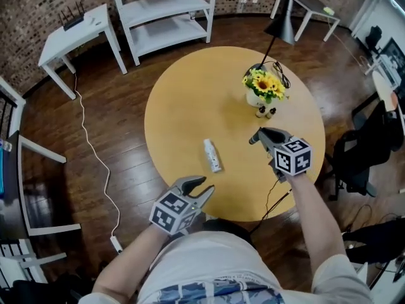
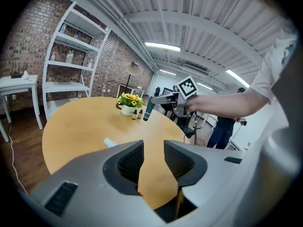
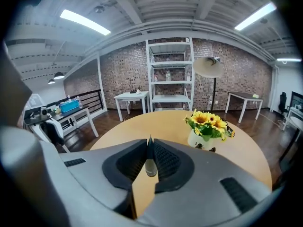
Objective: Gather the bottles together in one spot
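A slim dark green bottle (image 1: 254, 138) is clamped in my right gripper (image 1: 261, 135), which is shut on it and held above the table's right half; in the right gripper view the bottle (image 3: 150, 163) stands upright between the pads. Two small dark bottles (image 1: 265, 112) stand in front of a white pot of sunflowers (image 1: 265, 86). A white bottle (image 1: 212, 155) lies on its side near the middle of the round wooden table (image 1: 183, 106). My left gripper (image 1: 201, 187) hovers at the table's near edge, shut, with nothing between its jaws.
A white shelf unit (image 1: 166, 18) and a white side table (image 1: 76, 33) stand beyond the table. A floor lamp (image 1: 281, 24) rises behind the flowers. A white cable (image 1: 95, 151) runs along the floor at left, and a black chair (image 1: 361, 157) sits at right.
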`<action>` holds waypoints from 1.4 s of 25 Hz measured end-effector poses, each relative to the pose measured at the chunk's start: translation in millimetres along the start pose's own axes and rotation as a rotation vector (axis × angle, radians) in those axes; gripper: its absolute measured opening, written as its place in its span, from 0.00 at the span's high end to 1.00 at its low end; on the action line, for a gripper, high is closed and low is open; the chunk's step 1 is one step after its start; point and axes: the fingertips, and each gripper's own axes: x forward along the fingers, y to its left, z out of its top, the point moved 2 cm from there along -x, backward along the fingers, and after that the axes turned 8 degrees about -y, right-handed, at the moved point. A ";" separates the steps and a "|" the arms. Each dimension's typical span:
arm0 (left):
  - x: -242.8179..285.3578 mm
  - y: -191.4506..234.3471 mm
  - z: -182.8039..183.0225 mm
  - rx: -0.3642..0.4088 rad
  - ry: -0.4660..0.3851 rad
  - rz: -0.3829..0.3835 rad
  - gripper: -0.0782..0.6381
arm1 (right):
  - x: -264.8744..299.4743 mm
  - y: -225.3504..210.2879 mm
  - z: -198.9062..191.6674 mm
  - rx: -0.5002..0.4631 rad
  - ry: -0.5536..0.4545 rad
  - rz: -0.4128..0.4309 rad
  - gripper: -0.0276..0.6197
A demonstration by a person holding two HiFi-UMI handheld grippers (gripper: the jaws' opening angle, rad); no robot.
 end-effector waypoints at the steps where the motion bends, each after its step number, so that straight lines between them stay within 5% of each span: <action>1: 5.1 1.6 2.9 -0.015 -0.001 0.008 0.72 | 10.5 -12.7 0.0 0.003 -0.002 -0.005 0.90; 15: 61.1 21.7 -0.2 -0.177 0.050 0.150 0.72 | 142.9 -149.4 -30.2 -0.029 0.018 -0.067 0.90; 27: 73.7 25.6 -13.8 -0.239 0.078 0.180 0.72 | 169.1 -167.7 -50.1 -0.046 0.026 -0.082 0.89; 35: 73.8 25.9 -18.5 -0.240 0.093 0.166 0.72 | 167.9 -165.5 -48.1 -0.079 0.012 -0.098 0.77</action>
